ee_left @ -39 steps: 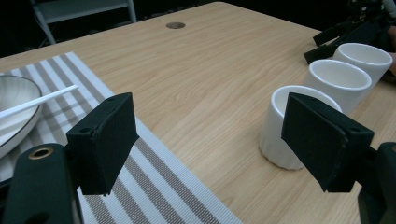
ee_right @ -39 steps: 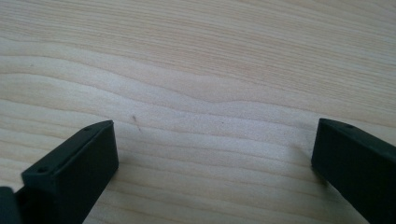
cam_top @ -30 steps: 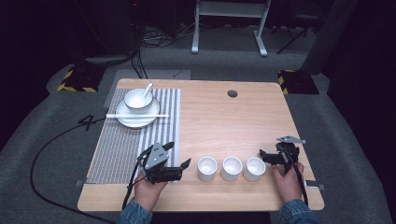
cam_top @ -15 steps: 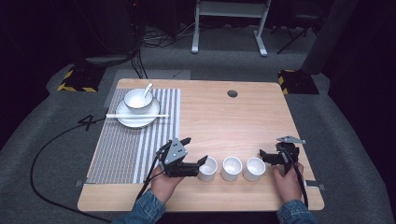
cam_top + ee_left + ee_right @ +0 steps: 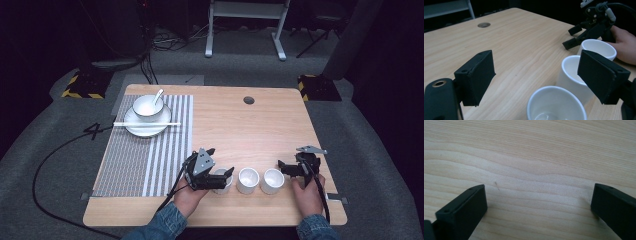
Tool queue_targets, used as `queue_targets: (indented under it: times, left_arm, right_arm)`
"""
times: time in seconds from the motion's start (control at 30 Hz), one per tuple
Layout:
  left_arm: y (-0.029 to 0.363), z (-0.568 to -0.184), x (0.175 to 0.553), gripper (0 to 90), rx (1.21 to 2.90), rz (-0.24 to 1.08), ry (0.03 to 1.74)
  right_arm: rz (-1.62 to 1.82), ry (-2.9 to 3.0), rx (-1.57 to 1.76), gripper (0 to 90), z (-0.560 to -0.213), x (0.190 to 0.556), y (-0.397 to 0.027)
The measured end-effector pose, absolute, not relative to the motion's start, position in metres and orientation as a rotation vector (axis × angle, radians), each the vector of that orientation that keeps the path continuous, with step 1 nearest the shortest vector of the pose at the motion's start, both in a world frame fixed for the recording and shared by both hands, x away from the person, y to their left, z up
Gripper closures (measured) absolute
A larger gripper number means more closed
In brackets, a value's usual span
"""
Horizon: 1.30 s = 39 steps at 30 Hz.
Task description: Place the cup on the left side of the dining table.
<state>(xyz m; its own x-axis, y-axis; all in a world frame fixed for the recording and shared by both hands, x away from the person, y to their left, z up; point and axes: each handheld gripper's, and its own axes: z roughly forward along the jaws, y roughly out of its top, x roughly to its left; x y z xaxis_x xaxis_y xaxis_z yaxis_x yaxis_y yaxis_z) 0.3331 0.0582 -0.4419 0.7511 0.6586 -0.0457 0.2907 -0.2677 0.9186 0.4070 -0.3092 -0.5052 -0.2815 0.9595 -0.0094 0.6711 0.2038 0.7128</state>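
The left gripper (image 5: pixel 220 178) has its jaws spread wide on either side of the nearest small white ceramic cup (image 5: pixel 556 103), and they have just been opening; the cup stands between them with clear gaps to both pads, so nothing is gripped. In the high view this cup (image 5: pixel 220 183) is the leftmost of a row of three near the front edge of the worktop. The middle white cup (image 5: pixel 248 180) stands just beside it, and the far white cup (image 5: pixel 273 180) stands next in line.

The right gripper (image 5: pixel 289 168) rests just beside the far cup at the right end of the row. Its jaws stand wide apart over bare wood, holding nothing.

The pale wooden worktop (image 5: pixel 240 130) has rounded corners and a small round dark cable hole (image 5: pixel 248 100) near its far edge. A grey and white striped placemat (image 5: pixel 150 155) covers its left part. At the mat's far end sits a white plate (image 5: pixel 142 127) carrying a white bowl (image 5: pixel 146 106) with a white spoon (image 5: pixel 158 95) in it, and a pair of pale chopsticks (image 5: pixel 146 123) lies across the plate.

Grey carpet (image 5: pixel 360 150) surrounds the worktop. Beyond it the room is dark, with the white metal legs of a stand (image 5: pixel 245 25) and black and yellow hazard-striped blocks (image 5: pixel 75 86).
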Motion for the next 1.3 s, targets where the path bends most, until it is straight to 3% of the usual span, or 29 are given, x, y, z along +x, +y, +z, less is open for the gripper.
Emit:
queue_targets:
  times: [0.5, 0.7, 0.9, 1.3]
  left_arm:
    - [0.052, -0.475, 0.335, 13.8, 1.961, 0.268, 0.752]
    - [0.050, -0.484, 0.334, 16.3, 2.015, 0.264, 0.750]
    - [0.047, -0.490, 0.332, 25.6, 2.061, 0.270, 0.724]
    - [0.047, -0.490, 0.331, 26.8, 2.071, 0.284, 0.707]
  right_arm:
    - [0.842, 2.029, 1.513, 0.4, -0.505, 0.407, -0.309]
    - [0.841, 2.029, 1.513, 0.4, -0.505, 0.407, -0.309]
    - [0.841, 2.029, 1.513, 0.4, -0.505, 0.407, -0.309]
    - [0.840, 2.027, 1.513, 0.4, -0.505, 0.407, -0.309]
